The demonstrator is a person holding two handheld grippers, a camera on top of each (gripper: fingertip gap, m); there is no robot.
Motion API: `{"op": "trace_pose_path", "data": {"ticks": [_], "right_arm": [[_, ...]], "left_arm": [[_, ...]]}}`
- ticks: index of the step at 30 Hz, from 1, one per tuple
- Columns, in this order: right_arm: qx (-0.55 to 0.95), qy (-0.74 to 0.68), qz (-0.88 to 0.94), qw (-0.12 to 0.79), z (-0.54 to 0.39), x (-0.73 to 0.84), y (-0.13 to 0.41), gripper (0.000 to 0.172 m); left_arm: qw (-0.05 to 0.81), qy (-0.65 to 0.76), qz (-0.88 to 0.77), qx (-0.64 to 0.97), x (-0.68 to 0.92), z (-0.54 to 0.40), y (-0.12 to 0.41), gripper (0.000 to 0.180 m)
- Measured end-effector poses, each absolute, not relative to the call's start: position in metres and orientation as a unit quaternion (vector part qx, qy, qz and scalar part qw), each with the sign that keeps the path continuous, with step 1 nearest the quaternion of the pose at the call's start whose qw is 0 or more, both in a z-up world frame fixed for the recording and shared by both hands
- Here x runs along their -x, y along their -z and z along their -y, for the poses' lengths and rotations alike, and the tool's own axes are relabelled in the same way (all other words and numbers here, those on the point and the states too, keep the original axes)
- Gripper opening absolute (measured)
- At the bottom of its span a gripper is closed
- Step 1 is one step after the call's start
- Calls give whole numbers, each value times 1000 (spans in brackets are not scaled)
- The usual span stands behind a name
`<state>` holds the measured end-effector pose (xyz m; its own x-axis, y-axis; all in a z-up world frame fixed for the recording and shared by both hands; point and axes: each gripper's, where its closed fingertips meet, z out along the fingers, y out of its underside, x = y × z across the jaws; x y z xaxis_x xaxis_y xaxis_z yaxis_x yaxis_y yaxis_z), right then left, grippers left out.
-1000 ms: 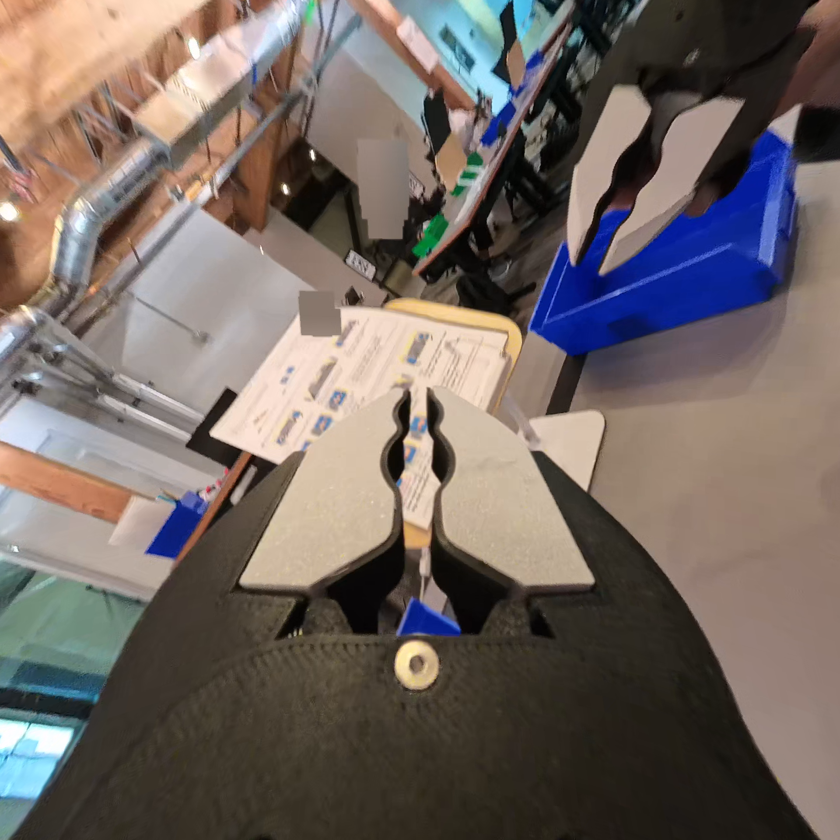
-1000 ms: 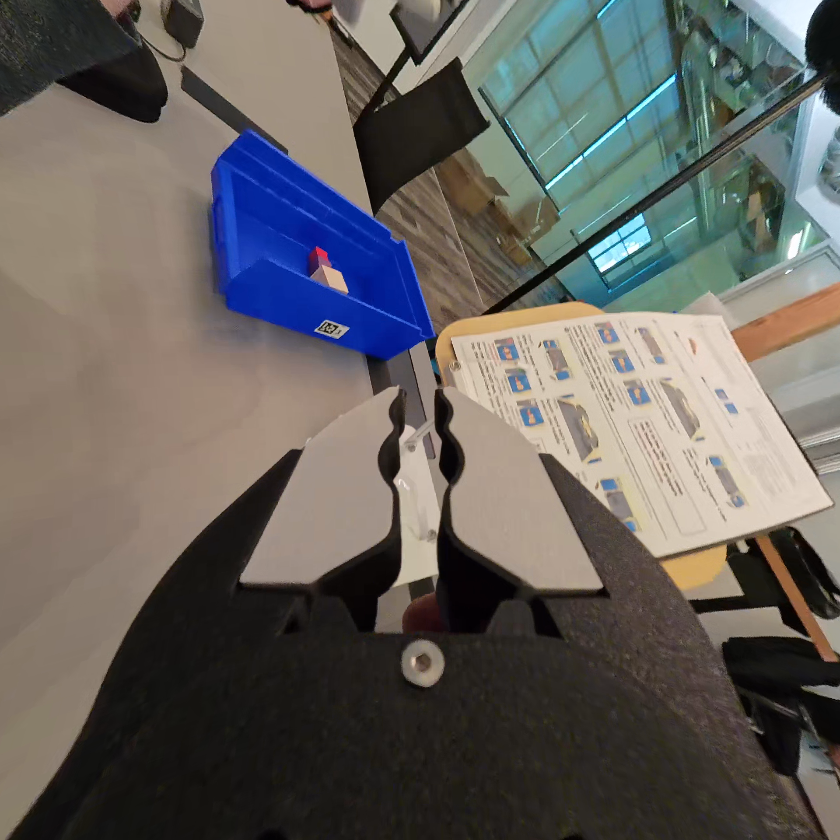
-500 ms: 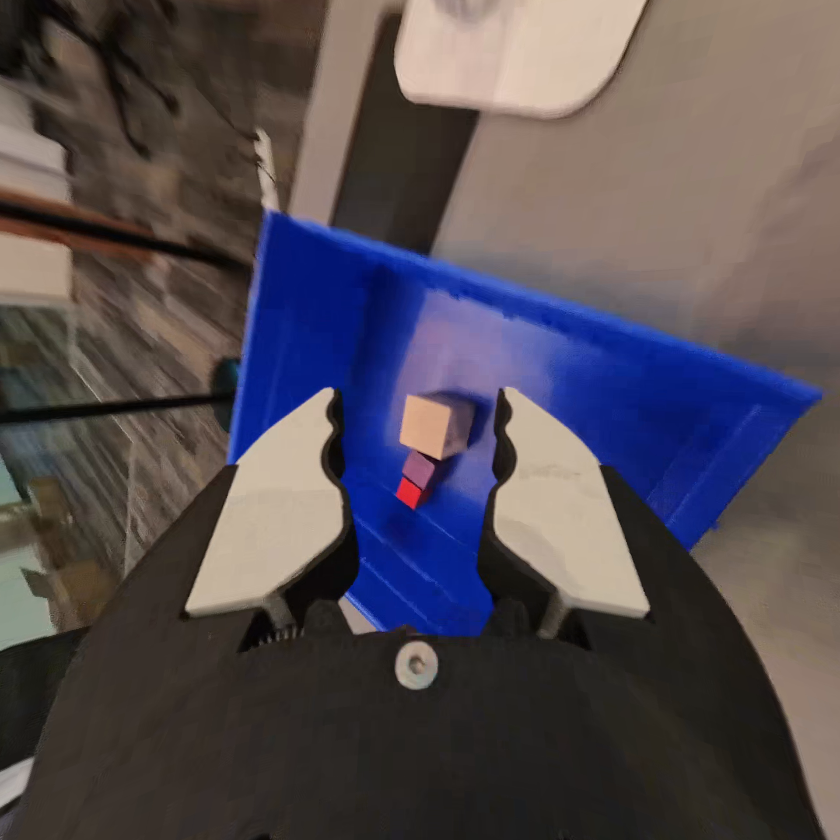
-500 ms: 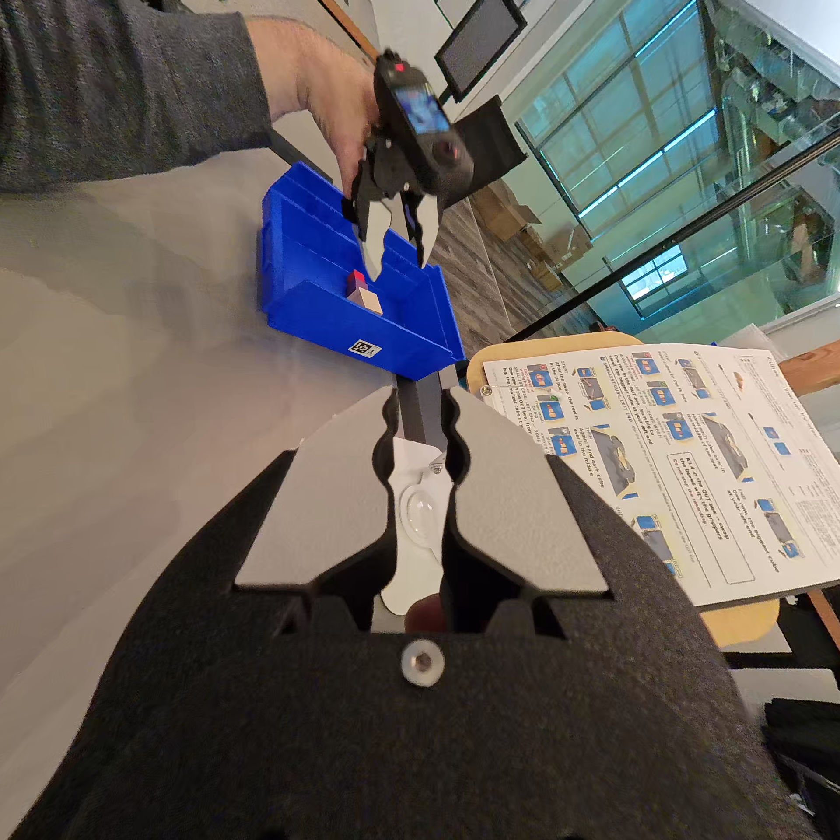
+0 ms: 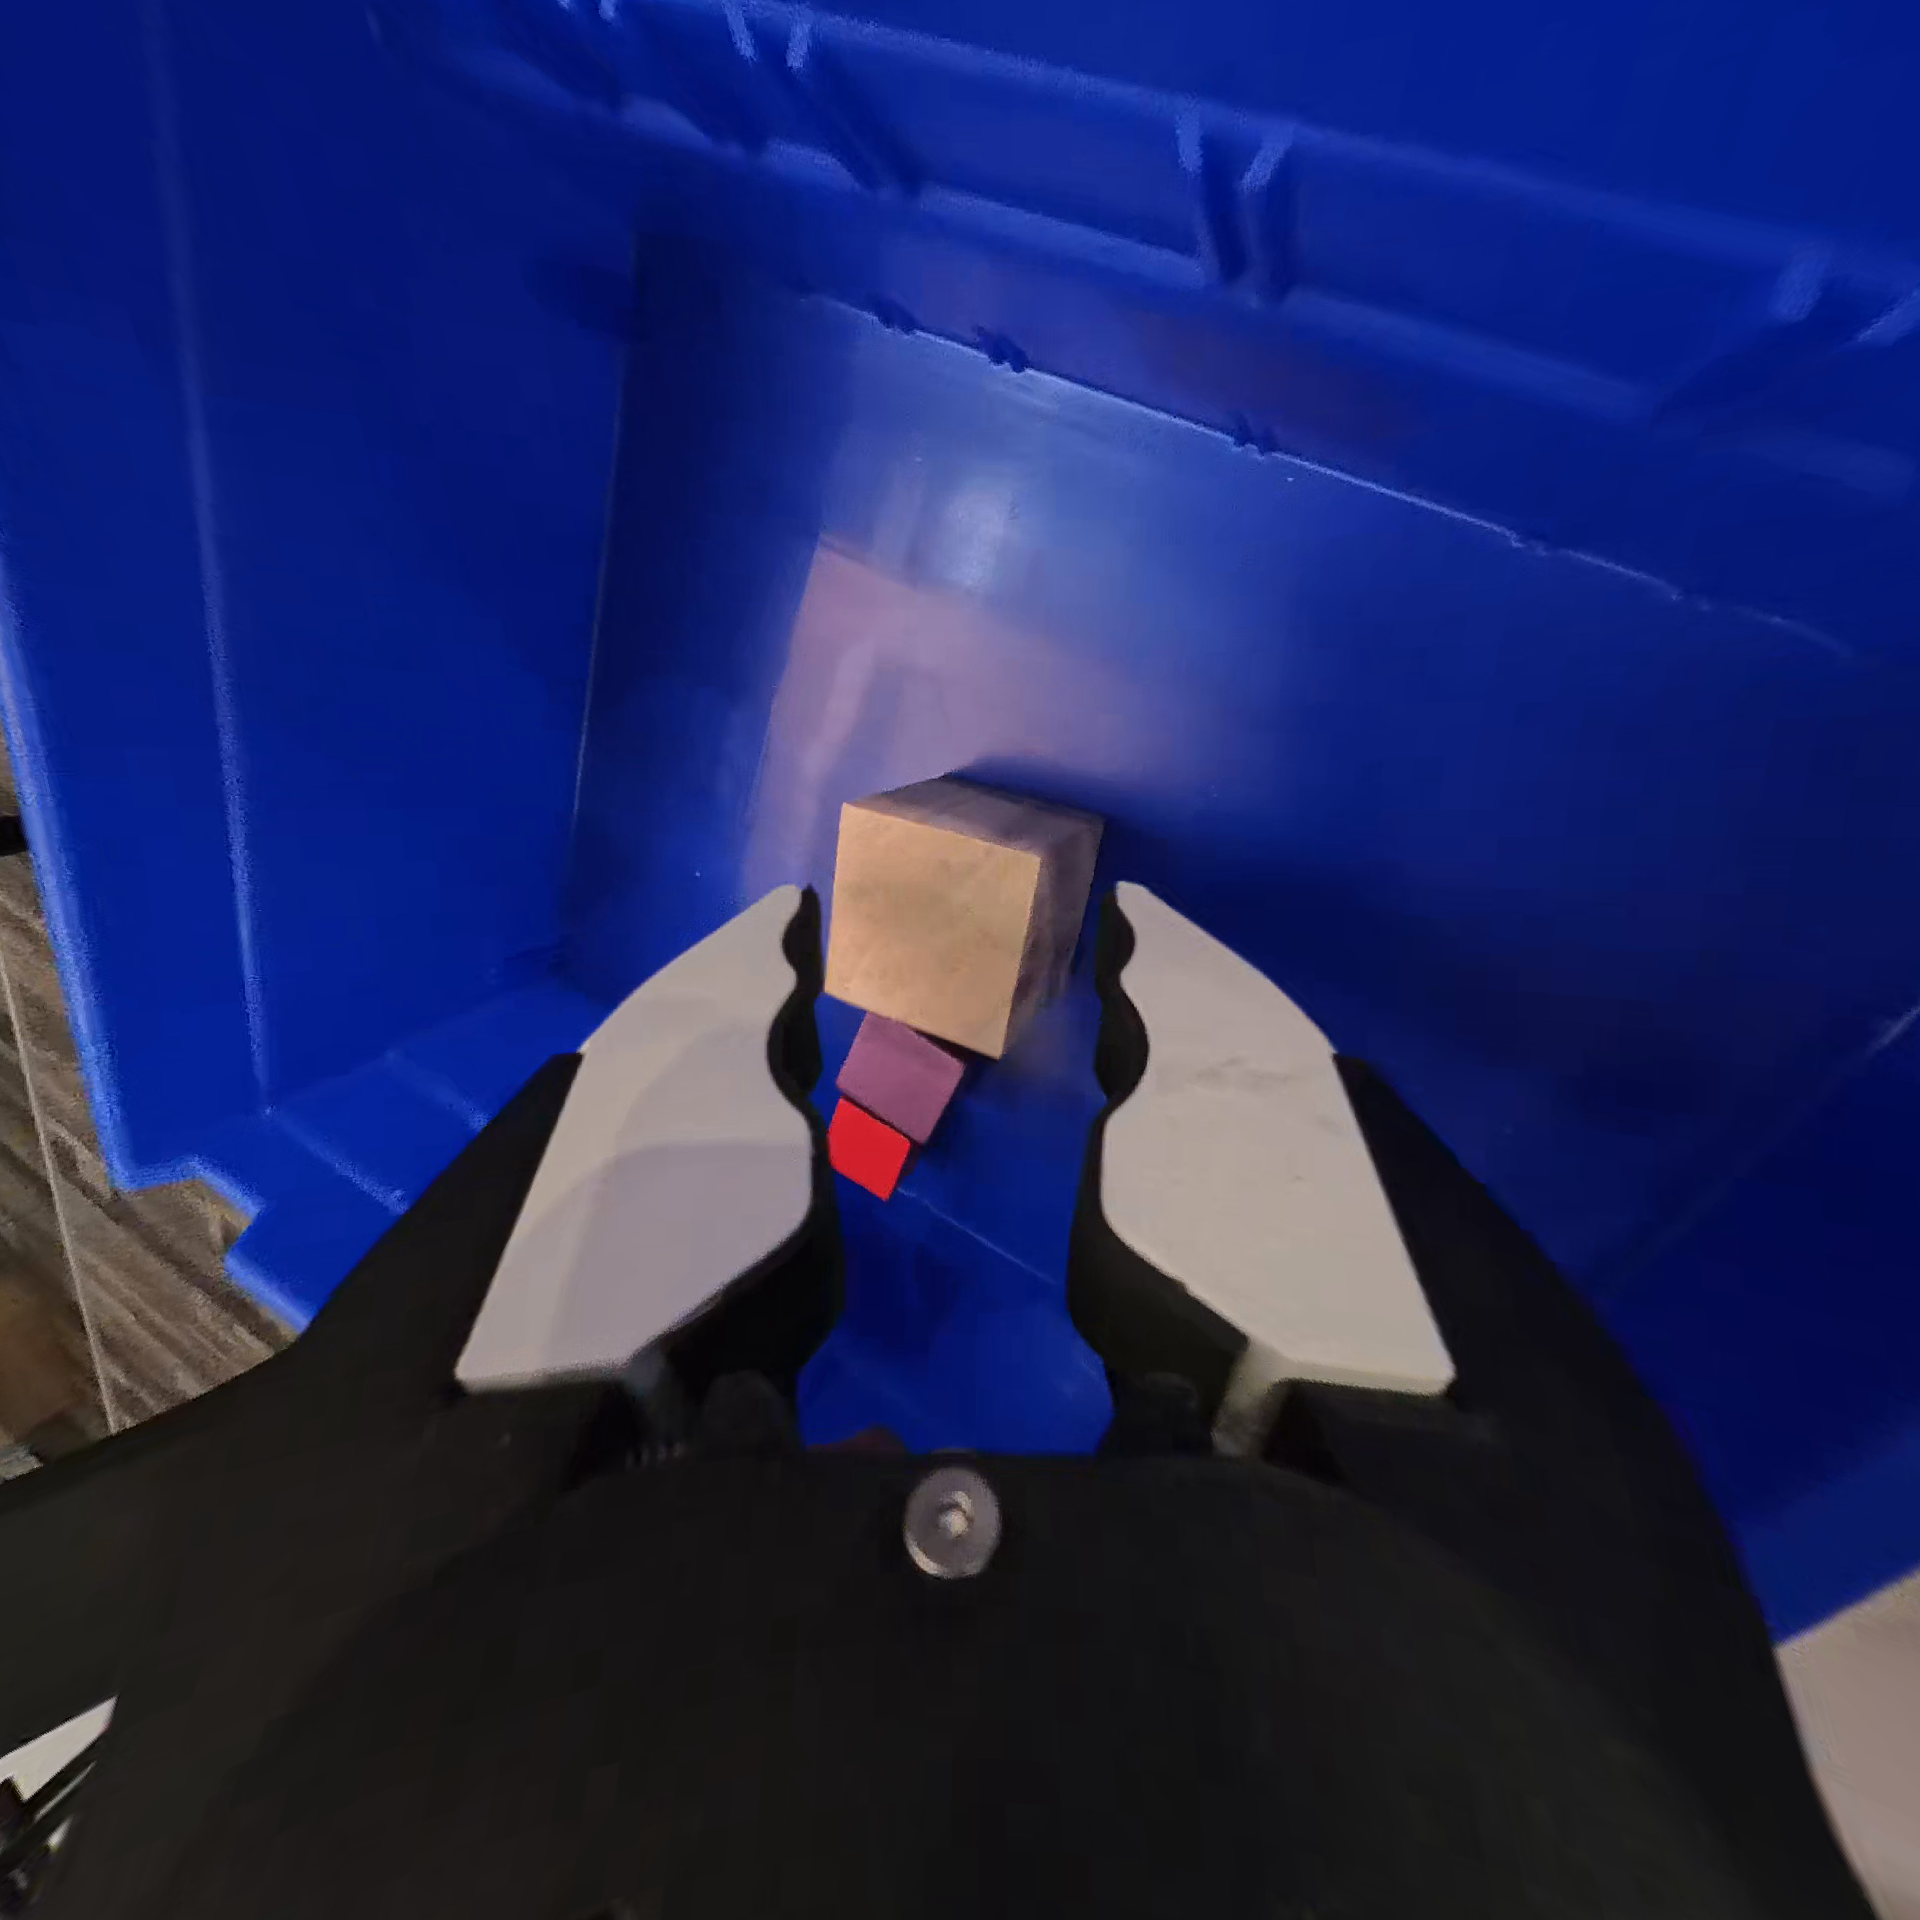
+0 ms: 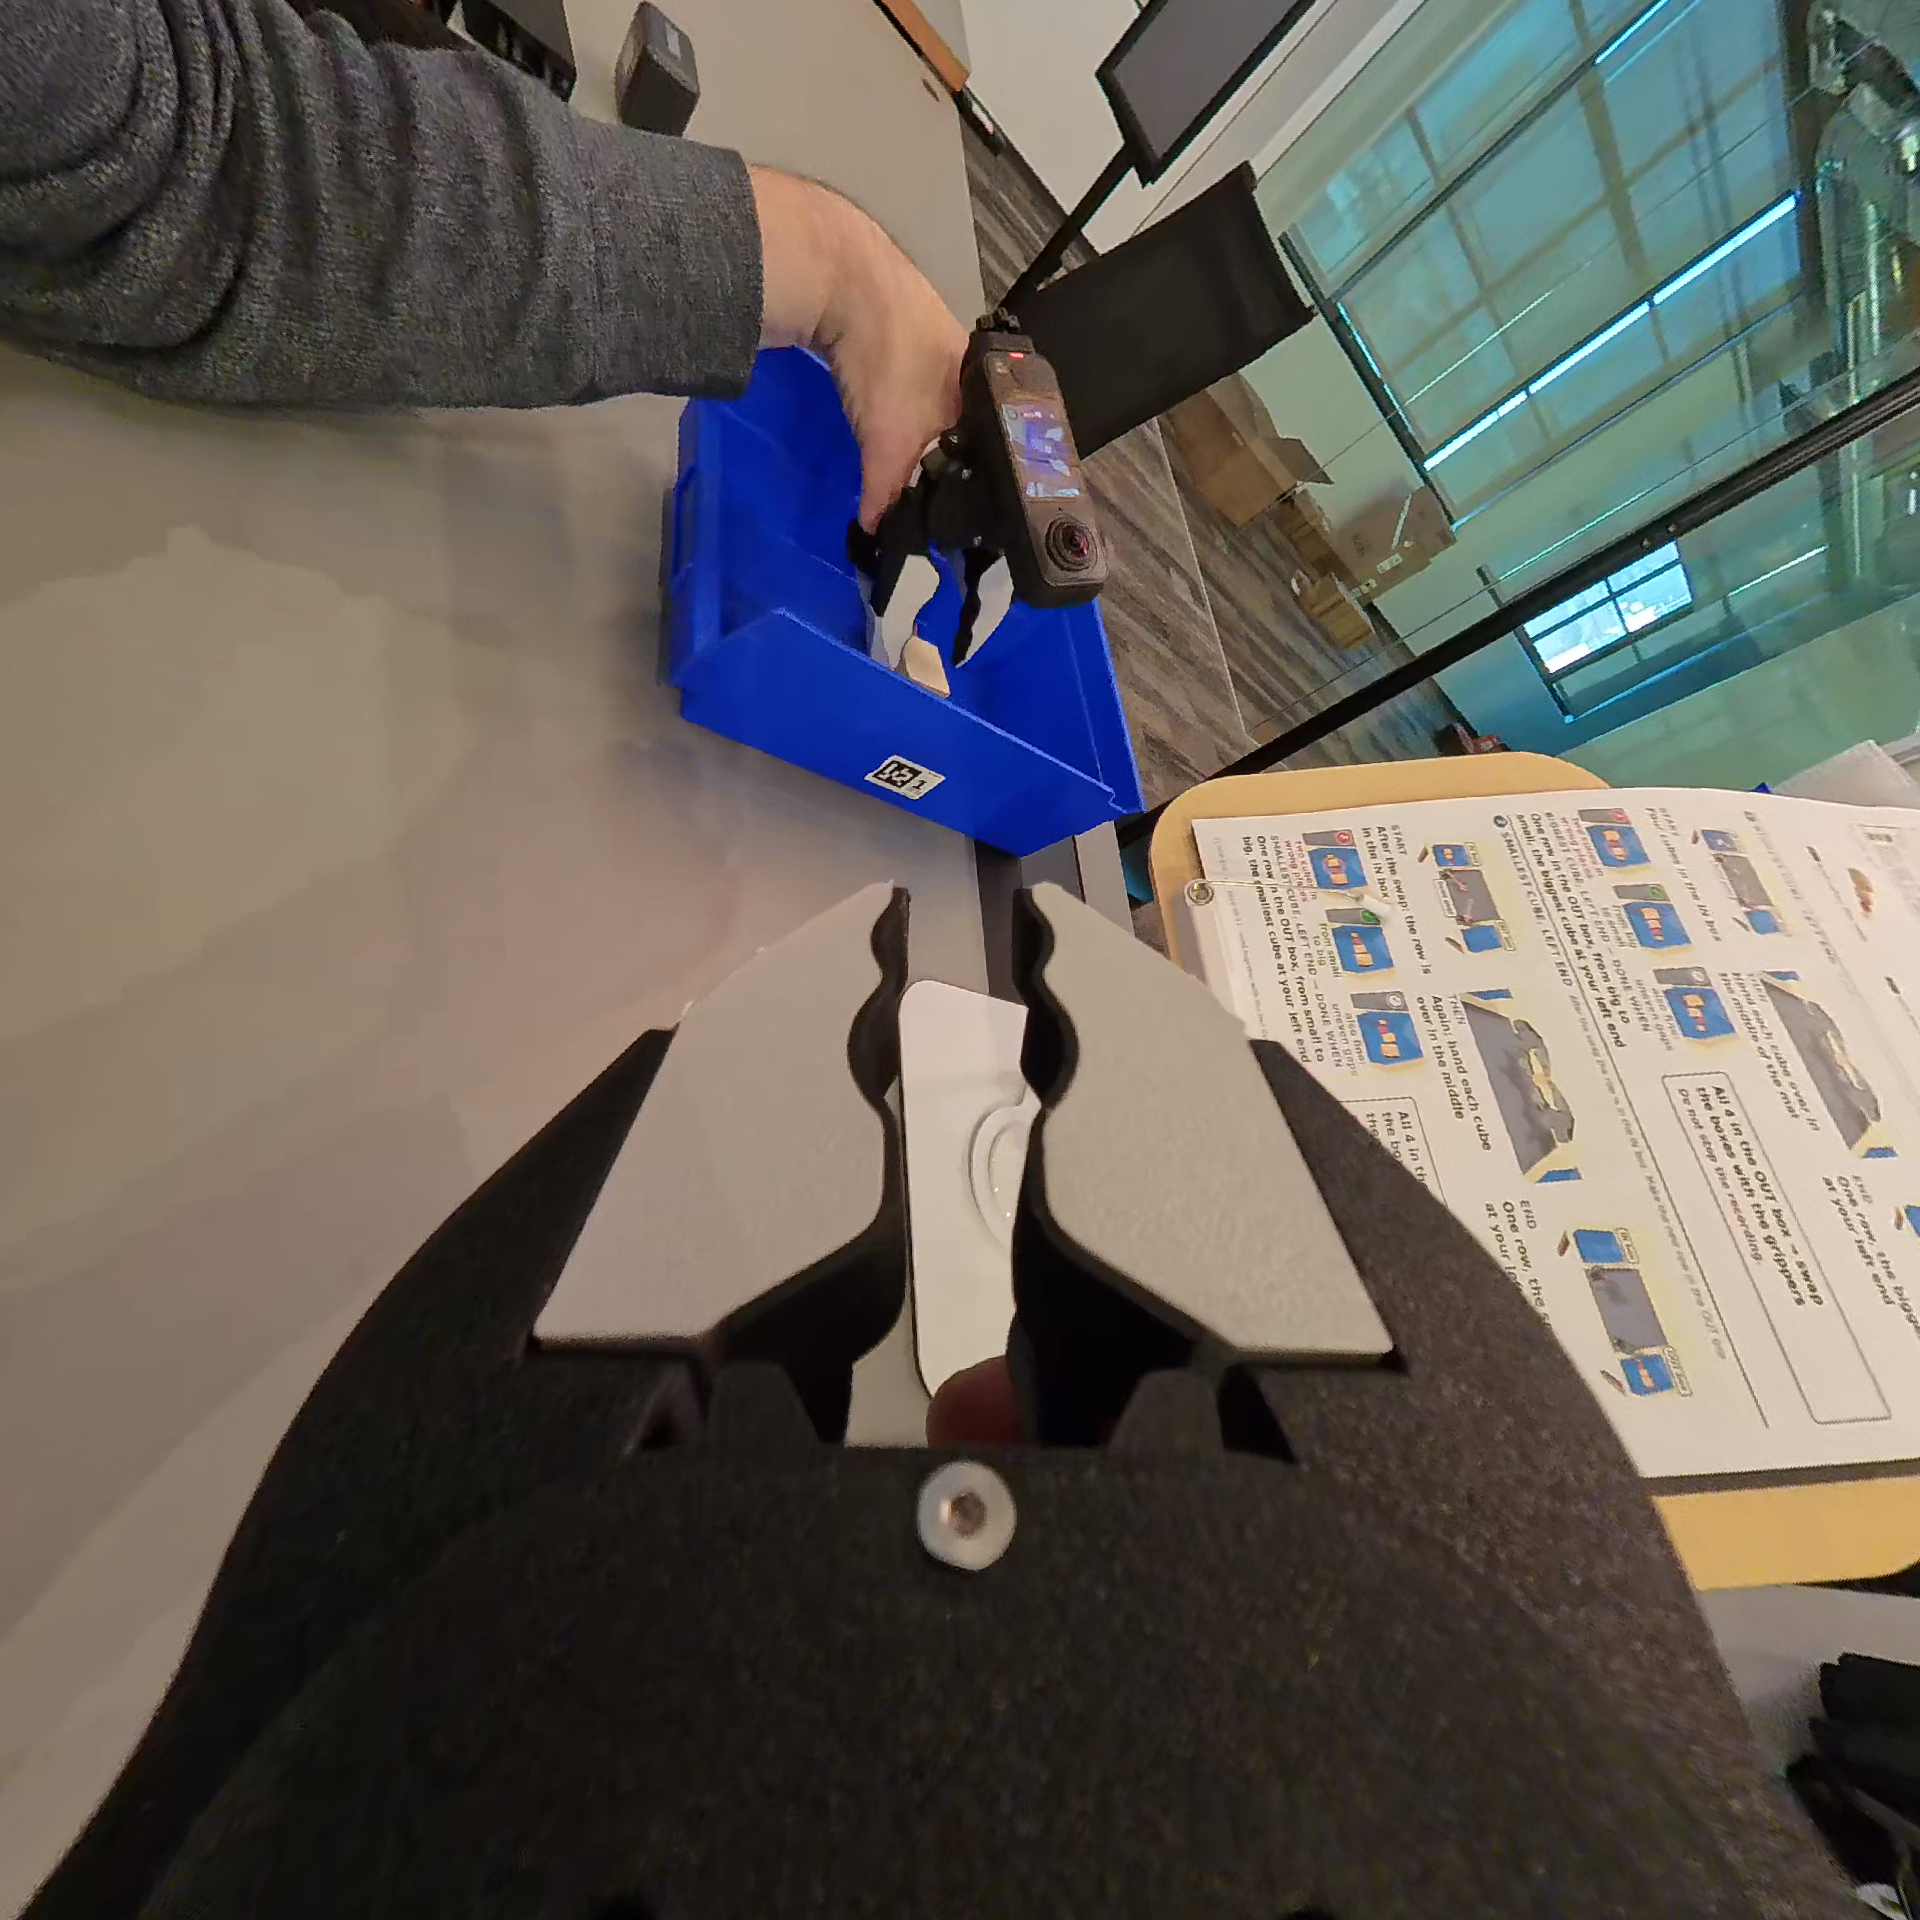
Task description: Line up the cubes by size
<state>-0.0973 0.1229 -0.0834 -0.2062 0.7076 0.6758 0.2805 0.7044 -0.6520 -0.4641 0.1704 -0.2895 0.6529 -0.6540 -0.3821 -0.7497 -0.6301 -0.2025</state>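
A grey table carries a blue bin at its far edge, beside a dark seam in the tabletop. Past that edge lie wood-look flooring, glass walls with teal frames, a black chair and a monitor. A printed instruction sheet rests on a tan board just beyond the table's edge.

Inside the bin, three cubes sit in a row against one wall: a large tan wooden cube, a purple cube touching it, then a small red cube.

The left gripper, held by a hand in a grey sleeve, reaches into the bin with its jaws apart, straddling the tan cube; blue shows between each pad and the cube.

The right gripper hovers over the table's near side, jaws slightly apart and gripping nothing, above a white plate.
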Motion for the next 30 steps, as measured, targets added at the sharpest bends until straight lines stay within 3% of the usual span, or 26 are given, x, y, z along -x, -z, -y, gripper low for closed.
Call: {"op": "trace_pose_path", "data": {"ticks": [22,30], "right_arm": [[325,-192,755,537,-121,96,83,18],[331,-193,750,539,-126,97,83,19]], "left_arm": [[165,-140,-385,897,470,-177,306,50],[204,-171,-383,885,472,-183,283,48]]}}
